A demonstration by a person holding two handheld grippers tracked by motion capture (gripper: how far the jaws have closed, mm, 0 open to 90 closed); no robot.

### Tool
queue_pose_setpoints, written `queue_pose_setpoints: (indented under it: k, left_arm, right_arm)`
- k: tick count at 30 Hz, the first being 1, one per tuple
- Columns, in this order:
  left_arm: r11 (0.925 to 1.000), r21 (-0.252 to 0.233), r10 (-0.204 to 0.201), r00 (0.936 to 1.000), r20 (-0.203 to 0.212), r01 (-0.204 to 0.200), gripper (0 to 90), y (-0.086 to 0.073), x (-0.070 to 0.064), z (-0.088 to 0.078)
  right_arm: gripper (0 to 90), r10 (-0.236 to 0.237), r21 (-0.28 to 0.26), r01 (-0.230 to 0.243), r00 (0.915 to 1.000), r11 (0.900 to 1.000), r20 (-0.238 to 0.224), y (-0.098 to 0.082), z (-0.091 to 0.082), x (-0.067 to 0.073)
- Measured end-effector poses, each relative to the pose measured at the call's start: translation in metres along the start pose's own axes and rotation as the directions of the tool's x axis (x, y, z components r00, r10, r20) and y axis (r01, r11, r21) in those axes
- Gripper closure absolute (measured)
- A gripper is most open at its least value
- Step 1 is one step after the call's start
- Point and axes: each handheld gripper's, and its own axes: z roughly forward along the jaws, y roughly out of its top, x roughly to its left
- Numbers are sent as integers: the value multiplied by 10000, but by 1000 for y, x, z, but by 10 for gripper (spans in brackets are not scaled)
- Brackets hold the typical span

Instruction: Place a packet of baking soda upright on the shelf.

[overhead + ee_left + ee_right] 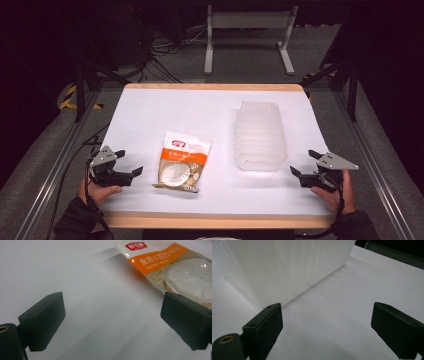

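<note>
1. Both tools sit low at the near edge of the desk, one toward each near corner; the left tool has its jaws spread wide with nothing between them, and the right tool is the same, wide open and empty; looks like a ready pose to me, each one parked by the thing nearest to it.

2. The snack packet lies flat left of centre, closer to the near edge than the far one, slightly skewed; the left tool points straight at it, near but not touching; in the left gripper view the packet sits just past the right-hand jaw, so my guess is it's next to get grabbed.

3. The packet is glossy crinkly film, clear at the bottom with an orange band and white Chinese print, plus a red logo up top; pale round wafers or crackers show through; thin and floppy, so it'd probably want a pinch on an edge.

4. The plastic container stands right of centre, long side running toward the far edge, well apart from the packet; the right tool aims at its near end, again no contact.

5. It's a translucent, milky white tub with ribbed walls and rounded corners; in the right gripper view the container shows as a fluted wall; can't tell whether it's open side up or flipped.

6. The desk top is matte white with a light wood rim.
</note>
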Motion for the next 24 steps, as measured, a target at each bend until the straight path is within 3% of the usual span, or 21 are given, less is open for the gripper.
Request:
queue_pose_setpoints:
  k: [7, 9, 11, 13, 17, 18, 19, 21, 22, 24]
  left_arm:
    - [10000, 43, -73, 9994, 330, 72, 80, 5, -3, 10]
    - [9999, -7, -122, 9972, 733, 123, 83, 9, -5, 13]
    - [10000, -7, 82, 9963, 860, -82, 101, 14, -8, 18]
    - [10000, -4, -33, 9909, 1347, 33, 101, 20, -10, 24]
    - [9995, -23, -319, 9839, 1760, 328, 101, 29, -10, 31]
    - [9990, 50, -454, 9797, 1953, 453, 101, 33, -11, 35]
    - [9978, 256, -658, 9704, 2325, 616, 102, 37, -13, 43]
    - [9965, 330, -822, 9643, 2519, 763, 118, 40, -15, 48]
    - [9965, 330, -822, 9643, 2519, 763, 136, 40, -15, 48]
    - [9951, 431, -980, 9535, 2850, 894, 144, 46, -20, 57]
  right_arm:
    - [110, -70, 61, 69, 10000, 10000, 11, 0, 1, 1]
    - [110, -87, 91, 87, 10000, 9999, 24, 0, 1, 1]
    - [110, -121, 151, 121, 9999, 9998, 39, 1, 2, 1]
    - [110, -136, 194, 134, 9999, 9997, 60, 1, 2, 1]
    - [110, -125, 206, 123, 9999, 9997, 87, 1, 2, 2]
    - [110, -123, 255, 121, 9999, 9996, 92, 1, 2, 2]
    - [110, -134, 251, 131, 9999, 9996, 93, 1, 3, 2]
    - [110, -136, 246, 134, 9999, 9996, 81, 1, 2, 2]
    - [110, -124, 254, 122, 9999, 9996, 75, 1, 2, 1]
    - [110, -124, 257, 122, 9999, 9996, 63, 1, 3, 2]
